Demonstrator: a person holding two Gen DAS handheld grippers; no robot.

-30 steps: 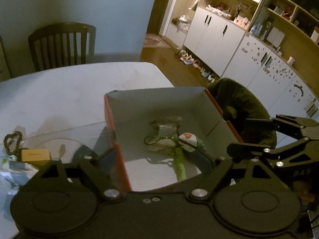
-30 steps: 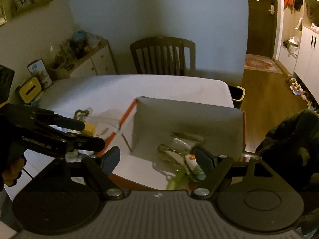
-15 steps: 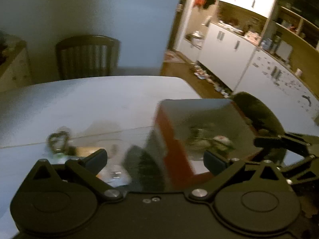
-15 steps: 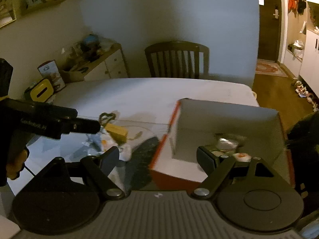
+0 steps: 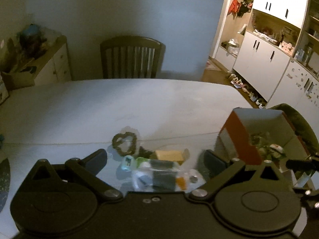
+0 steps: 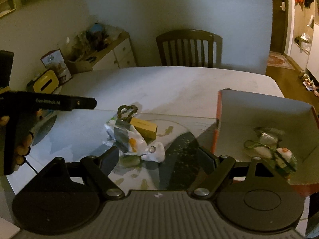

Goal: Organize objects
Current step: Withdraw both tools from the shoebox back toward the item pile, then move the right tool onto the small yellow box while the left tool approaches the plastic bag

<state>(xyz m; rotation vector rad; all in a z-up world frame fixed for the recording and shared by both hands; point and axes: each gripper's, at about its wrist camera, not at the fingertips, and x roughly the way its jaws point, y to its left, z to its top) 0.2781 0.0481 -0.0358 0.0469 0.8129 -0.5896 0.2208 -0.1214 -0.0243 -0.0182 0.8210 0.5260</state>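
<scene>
A small heap of loose objects [image 5: 159, 167] (a yellow box [image 6: 144, 127], a beaded loop [image 5: 124, 143], plastic wrappers) lies on the white table [image 5: 119, 103], with the orange-sided cardboard box [image 6: 263, 119] at its 3 o'clock, a few items inside. The left gripper [image 5: 155, 160] and right gripper [image 6: 157, 159] hang above, both spread wide and empty.

Dim room, fisheye warping, slight blur
</scene>
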